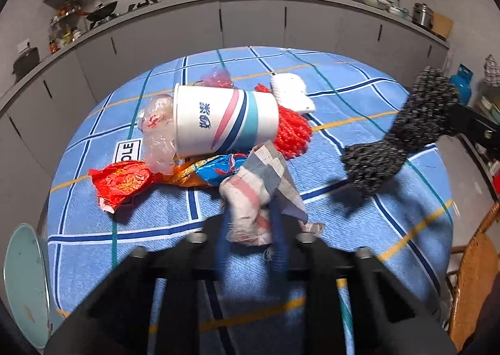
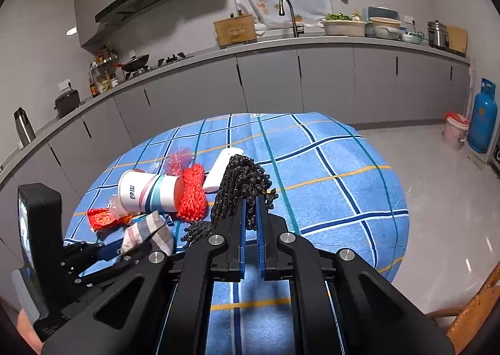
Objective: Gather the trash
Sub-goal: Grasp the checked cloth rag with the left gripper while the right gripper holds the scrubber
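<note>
The round table (image 2: 343, 167) lies bare from twelve round through three to six o'clock of its top, so a hand could pass freely there. From seven to eleven o'clock the way is crowded: a tipped paper cup (image 1: 225, 122), red mesh (image 1: 292, 133), a red foil wrapper (image 1: 122, 180), clear plastic (image 1: 157, 136) and a white block (image 1: 292, 95) lie touching one another. A striped cloth (image 1: 259, 195) sits at the left gripper (image 1: 250, 230) fingers, black netting (image 2: 240, 186) hangs from the right gripper (image 2: 250, 217), and a wooden chair (image 1: 472, 286) stands beside the table's right rim.
</note>
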